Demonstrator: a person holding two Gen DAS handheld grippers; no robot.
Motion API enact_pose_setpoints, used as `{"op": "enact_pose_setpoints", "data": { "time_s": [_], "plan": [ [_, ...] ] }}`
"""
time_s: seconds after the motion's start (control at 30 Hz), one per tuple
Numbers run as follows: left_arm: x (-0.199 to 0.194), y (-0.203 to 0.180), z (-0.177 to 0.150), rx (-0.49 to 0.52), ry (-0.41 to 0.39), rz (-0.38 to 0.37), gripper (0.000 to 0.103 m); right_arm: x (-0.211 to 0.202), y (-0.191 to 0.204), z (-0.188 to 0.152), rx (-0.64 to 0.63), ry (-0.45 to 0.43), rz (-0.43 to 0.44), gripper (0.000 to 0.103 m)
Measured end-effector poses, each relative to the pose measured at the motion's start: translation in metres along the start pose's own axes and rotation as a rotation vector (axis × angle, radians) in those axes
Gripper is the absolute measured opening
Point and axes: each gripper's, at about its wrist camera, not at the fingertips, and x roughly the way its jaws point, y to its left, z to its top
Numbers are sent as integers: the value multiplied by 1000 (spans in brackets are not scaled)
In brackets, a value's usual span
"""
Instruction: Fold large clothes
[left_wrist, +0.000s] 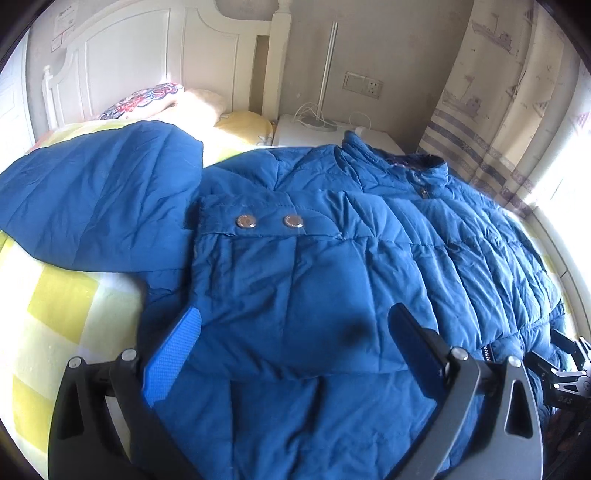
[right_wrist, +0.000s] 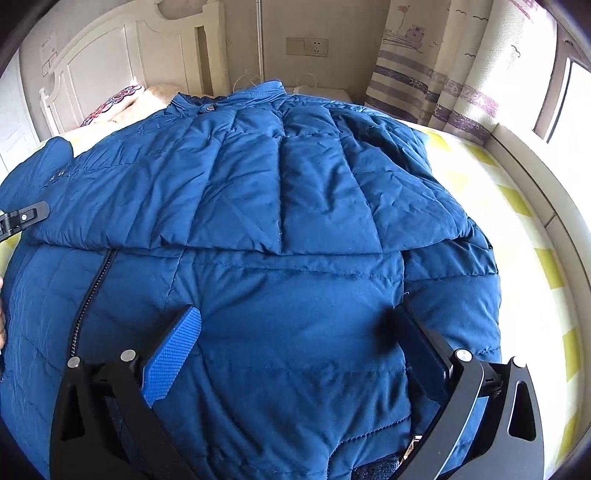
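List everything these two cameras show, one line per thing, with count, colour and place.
puffer jacket: one, blue, spread across the bed
snap buttons: two, silver, on a jacket cuff
bedsheet: one, yellow-and-white check, under the jacket
pillows: several, patterned and yellow, by the headboard
headboard: one, white, behind the pillows
nightstand: one, white, beside the bed
wall socket: one, beige, above the nightstand
curtain: one, cream with ship prints, by the window
left gripper: one, black with blue pads, open over the jacket
right gripper: one, same, open over the jacket
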Motion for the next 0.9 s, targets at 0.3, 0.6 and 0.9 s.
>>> {"op": "enact_pose_setpoints", "data": {
  "time_s": [0.3,0.6,0.9],
  "plan": [
    [-46,277,21,-766,-206,-188,100,1,-1,1,14,-3,9,99],
    [-45,380,25,-1147,-368,-308,33,1,-1,1,14,-4,10,99],
    [-76,173,90,-455,-351,-175,10,-2,-7,1,46,-23,43,99]
  ]
}}
